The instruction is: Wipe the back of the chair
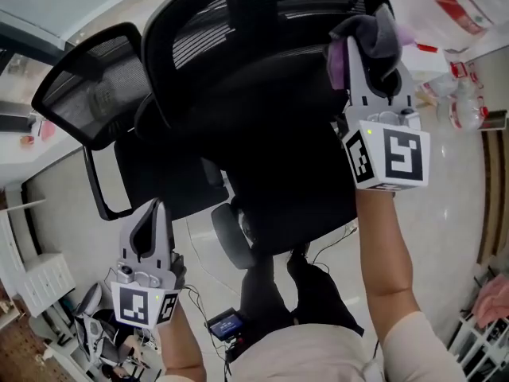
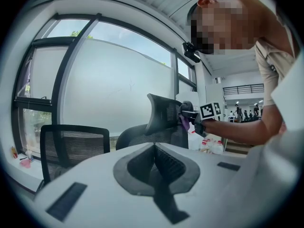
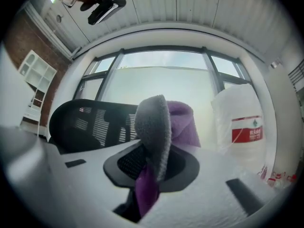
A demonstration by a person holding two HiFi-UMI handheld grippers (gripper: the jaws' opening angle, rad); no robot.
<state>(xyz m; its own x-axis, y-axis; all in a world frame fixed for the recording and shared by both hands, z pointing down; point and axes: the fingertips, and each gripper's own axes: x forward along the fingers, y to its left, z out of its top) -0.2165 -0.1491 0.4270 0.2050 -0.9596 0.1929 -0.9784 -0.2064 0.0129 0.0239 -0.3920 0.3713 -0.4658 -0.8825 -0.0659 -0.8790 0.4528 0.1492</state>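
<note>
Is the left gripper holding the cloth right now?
No, the left gripper has shut, empty jaws; the cloth sits clamped in the right gripper.

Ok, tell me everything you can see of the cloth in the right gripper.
The cloth is grey and purple, fuzzy like microfibre. It is bunched into a fold and clamped between the jaws of the right gripper, with a purple end hanging below. It sits at the edge of the black chair's headrest; contact is unclear.

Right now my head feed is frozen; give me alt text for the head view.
The right tool clamps a grey and purple cloth against the top of the black chair back. The left tool hangs shut and empty, low at the left.
</note>
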